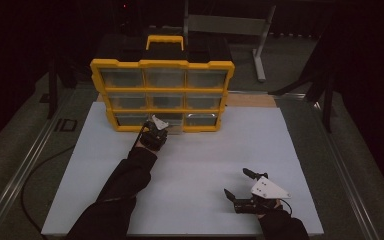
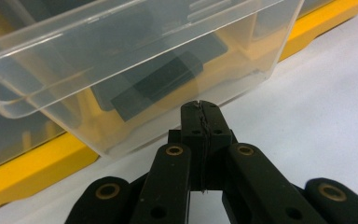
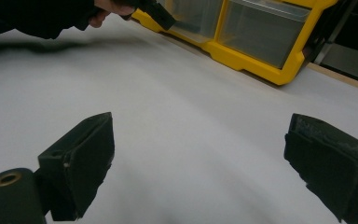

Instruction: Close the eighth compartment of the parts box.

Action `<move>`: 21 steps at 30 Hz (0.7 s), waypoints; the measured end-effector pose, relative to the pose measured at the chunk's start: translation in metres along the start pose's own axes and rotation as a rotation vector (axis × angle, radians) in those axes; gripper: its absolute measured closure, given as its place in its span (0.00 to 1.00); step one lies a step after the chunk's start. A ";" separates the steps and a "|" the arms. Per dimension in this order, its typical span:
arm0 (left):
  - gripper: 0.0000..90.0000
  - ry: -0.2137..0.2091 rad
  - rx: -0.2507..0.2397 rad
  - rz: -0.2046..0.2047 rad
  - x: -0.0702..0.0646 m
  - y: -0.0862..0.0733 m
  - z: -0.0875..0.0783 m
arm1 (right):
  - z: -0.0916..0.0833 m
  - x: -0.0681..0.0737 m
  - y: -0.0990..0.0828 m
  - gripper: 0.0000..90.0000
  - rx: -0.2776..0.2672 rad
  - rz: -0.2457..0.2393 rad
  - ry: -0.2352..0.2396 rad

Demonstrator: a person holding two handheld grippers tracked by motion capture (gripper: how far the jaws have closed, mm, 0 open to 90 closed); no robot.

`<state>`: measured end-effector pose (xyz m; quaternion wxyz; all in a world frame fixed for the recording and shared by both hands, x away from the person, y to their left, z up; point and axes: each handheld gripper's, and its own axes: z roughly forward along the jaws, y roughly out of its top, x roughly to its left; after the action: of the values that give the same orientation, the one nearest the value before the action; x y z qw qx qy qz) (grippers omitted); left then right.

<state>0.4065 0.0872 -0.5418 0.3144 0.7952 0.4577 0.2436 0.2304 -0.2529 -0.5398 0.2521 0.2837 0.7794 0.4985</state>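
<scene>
A yellow drawer cabinet point(image 1: 162, 64) with rows of clear drawers stands at the back of the white board point(image 1: 205, 155). Its bottom middle drawer point(image 1: 174, 123) is pulled partly out. My left gripper point(image 1: 156, 131) is right at that drawer's front. In the left gripper view the jaws point(image 2: 200, 108) are pressed together, with their tips at the lower front edge of the clear drawer point(image 2: 144, 42). A flat dark object point(image 2: 156, 84) lies inside it. My right gripper point(image 1: 235, 181) rests open near the board's front right, its pads point(image 3: 88, 154) wide apart over bare board.
The cabinet's yellow base point(image 3: 256, 70) runs across the top of the right gripper view, with the left hand's gripper point(image 3: 161, 14) at its front. A grey metal stand point(image 1: 260, 45) is behind the cabinet. A cable point(image 1: 35, 170) lies left of the board.
</scene>
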 end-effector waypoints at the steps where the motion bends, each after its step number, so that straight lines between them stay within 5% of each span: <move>1: 1.00 0.003 -0.002 0.000 0.000 0.001 0.000 | 0.000 0.000 0.000 0.10 0.001 0.001 0.000; 21: 1.00 0.018 -0.020 0.013 0.003 0.016 0.011 | -0.001 0.000 0.000 0.10 -0.003 -0.001 -0.001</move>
<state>0.4251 0.0809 -0.5374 0.3166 0.7927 0.4529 0.2574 0.2304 -0.2535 -0.5394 0.2533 0.2832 0.7787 0.4992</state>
